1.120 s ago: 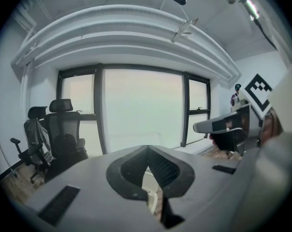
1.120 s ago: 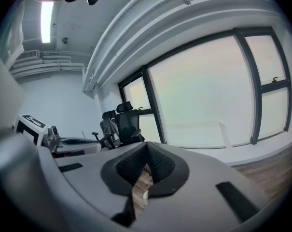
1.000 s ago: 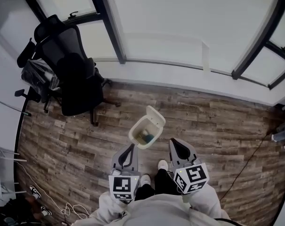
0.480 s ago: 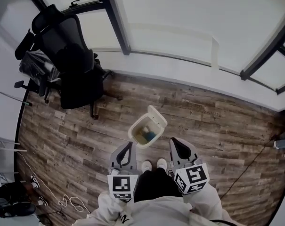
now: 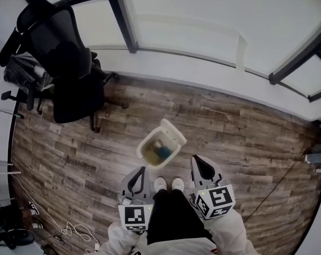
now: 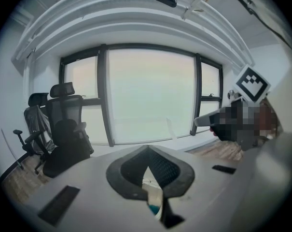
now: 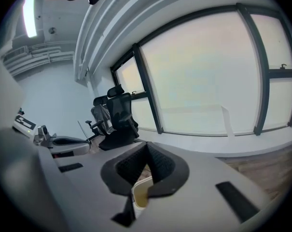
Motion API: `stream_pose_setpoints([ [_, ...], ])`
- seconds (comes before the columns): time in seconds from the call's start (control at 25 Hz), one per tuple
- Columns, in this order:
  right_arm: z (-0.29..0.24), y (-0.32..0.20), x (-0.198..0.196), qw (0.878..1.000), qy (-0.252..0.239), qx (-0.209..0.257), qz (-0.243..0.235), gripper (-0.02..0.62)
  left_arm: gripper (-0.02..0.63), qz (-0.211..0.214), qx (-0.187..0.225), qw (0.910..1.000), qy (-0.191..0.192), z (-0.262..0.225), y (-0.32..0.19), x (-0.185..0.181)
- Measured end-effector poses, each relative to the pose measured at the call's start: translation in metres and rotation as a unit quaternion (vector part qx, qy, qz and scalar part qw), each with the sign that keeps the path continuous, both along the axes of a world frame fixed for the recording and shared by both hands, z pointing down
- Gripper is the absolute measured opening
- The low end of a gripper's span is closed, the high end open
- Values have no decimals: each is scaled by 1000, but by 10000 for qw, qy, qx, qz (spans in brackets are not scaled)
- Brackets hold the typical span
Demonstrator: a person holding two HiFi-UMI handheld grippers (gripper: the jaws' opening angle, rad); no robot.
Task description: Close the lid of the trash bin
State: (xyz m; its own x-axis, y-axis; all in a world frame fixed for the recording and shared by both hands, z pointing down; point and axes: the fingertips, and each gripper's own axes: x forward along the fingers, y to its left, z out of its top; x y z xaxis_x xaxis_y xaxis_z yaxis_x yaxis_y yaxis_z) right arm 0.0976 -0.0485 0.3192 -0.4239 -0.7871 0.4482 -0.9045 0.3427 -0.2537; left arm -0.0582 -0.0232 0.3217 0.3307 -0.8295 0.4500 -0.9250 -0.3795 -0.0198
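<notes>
Trash bin (image 5: pixel 159 149) on the wood floor (image 5: pixel 229 137), lid (image 5: pixel 172 132) raised, just ahead of and between left gripper (image 5: pixel 142 170) and right gripper (image 5: pixel 197 160), both closed, empty.

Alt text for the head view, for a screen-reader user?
Looking steeply down, a small cream trash bin stands with its lid open on the wood floor, just ahead of the person's shoes. The left gripper and right gripper hover short of it, jaws shut, touching nothing. A black office chair stands by the window, upper left.
</notes>
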Motion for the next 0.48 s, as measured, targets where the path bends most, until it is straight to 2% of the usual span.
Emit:
stream_pose_setpoints([
  [0.48,126,-58,8,9994,190,-232,187,23,8,-62,-231,9997,13,139,-51,-10],
])
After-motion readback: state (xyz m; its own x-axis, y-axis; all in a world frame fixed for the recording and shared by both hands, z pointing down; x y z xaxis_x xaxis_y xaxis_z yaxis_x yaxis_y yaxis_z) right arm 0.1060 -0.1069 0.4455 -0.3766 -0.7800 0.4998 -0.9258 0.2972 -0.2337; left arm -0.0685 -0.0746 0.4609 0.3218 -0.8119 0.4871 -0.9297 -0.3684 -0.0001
